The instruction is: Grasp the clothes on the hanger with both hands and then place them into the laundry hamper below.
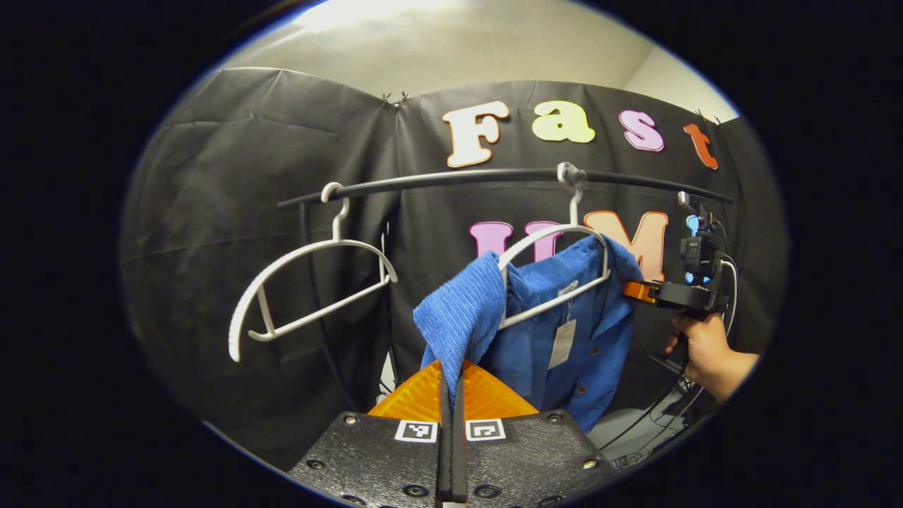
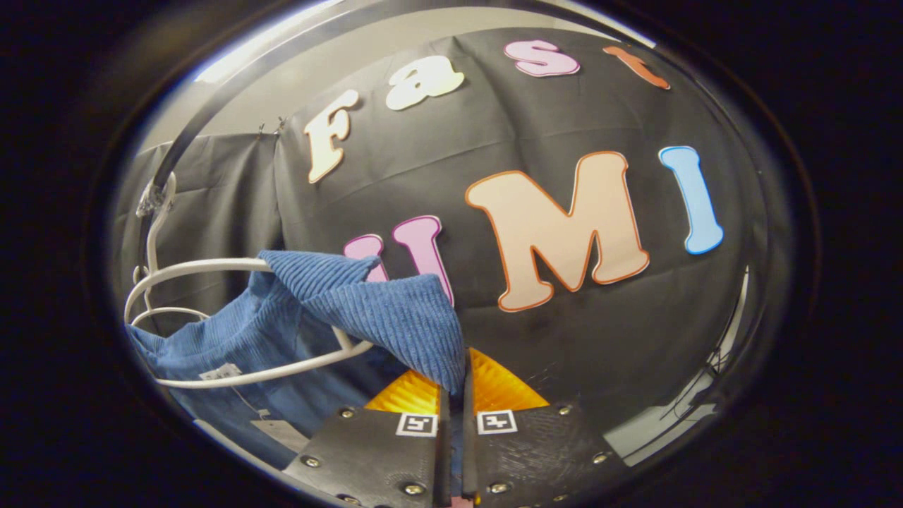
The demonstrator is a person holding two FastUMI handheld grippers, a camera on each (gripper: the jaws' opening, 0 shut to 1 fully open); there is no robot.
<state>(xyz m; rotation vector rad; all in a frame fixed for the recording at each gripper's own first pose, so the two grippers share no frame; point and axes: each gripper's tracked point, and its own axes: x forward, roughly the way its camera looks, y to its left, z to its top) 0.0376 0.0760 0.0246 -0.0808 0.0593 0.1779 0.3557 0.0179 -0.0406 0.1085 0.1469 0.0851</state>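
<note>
Along the black rail [image 1: 451, 178] near the top of the booth, two white hangers hang side by side. Toward the rail's right end, the blue corduroy shirt [image 1: 564, 339] drapes over the right hanger [image 1: 557, 275], its front buttons and a paper tag [image 1: 562, 343] facing out, with both shoulders pulled off the hanger's arms. Toward the left end of the rail, the bare hanger [image 1: 310, 296] hangs tilted, well apart from the shirt.

The left gripper [image 1: 451, 381] has its orange-backed fingers pressed together on a fold of the shirt's left shoulder, which hangs down into the pinch. In the right gripper view, the right gripper [image 2: 455, 381] has its jaws likewise closed on the opposite shoulder, the cloth drawn away from the hanger's arm. In the left gripper view, that right gripper reaches the shirt's far edge, held by a hand [image 1: 705, 353] at the right side, with cables [image 1: 656, 416] trailing below it.
</note>
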